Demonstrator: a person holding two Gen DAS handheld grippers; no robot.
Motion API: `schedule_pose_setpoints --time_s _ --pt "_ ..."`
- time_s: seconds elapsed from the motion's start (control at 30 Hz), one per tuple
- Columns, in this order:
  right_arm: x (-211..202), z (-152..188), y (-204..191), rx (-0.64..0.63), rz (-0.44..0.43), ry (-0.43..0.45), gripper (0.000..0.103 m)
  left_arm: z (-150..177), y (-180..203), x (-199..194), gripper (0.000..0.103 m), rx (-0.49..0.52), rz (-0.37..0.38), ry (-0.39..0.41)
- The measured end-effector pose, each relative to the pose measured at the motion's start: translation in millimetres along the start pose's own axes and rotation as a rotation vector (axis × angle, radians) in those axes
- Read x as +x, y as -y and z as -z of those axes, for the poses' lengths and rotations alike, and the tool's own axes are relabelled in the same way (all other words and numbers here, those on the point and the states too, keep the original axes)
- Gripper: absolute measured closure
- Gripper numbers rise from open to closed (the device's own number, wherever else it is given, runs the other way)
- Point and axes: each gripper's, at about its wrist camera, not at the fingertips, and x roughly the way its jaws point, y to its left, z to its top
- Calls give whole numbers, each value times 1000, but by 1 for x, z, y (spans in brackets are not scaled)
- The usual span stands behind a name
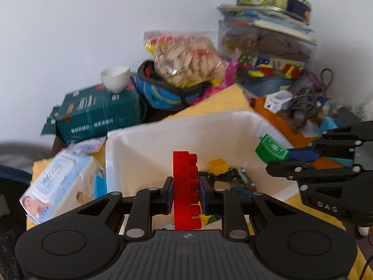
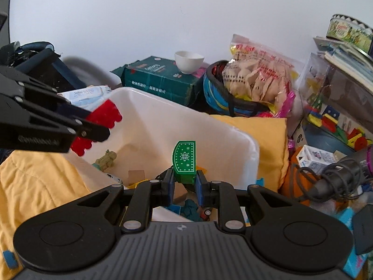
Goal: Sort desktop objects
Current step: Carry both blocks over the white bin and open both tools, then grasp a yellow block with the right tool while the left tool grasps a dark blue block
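Hovering over the white bin [image 1: 177,135], both grippers are carrying toy pieces at the same time. The left gripper [image 1: 185,192] is clamping a red toy brick [image 1: 185,186] upright between its pads, studs facing sideways, above the near edge of the bin. The right gripper [image 2: 185,184] is pinching a green block with a snowflake print [image 2: 185,161] by its lower end only, above the middle of the bin.

The green block is sticking well out past the pads, so a jolt could be twisting it loose and dropping it onto the yellow cloth [image 2: 261,137] beside the bin rather than inside. The two grippers are working near each other over the bin, and a careless swing could be knocking one piece against the other. Toys already lying in the bin, among them a yellow block [image 1: 218,164] and a small green figure [image 2: 108,158], could be bouncing a dropped piece back out. Clutter is crowding the far side of the bin, where a white cup [image 1: 115,76] is perching on a dark green box [image 1: 100,114].
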Motion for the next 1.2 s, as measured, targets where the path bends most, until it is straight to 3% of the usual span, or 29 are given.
schedule_pose_setpoints --time_s 0.13,0.2,0.27,0.47,0.67,0.83,1.2 --pt "20 0 0 9 8 -40 81 7 -8 27 76 -13 4 -53" --pt "29 2 1 21 23 -61 72 11 -11 36 73 -26 -3 -67" --pt "33 4 3 43 19 -74 72 14 -14 37 59 -45 5 -61" --pt "17 3 -2 42 19 -29 69 8 -8 12 54 -29 -4 -4" --pt "-23 9 -12 19 -7 40 63 15 11 -36 40 16 -35 64" --pt "-59 39 -27 -45 -56 57 63 54 27 -62 40 8 -47 21" --pt "-91 127 -39 -67 -153 -83 63 149 58 -82 40 -79 -52 -148"
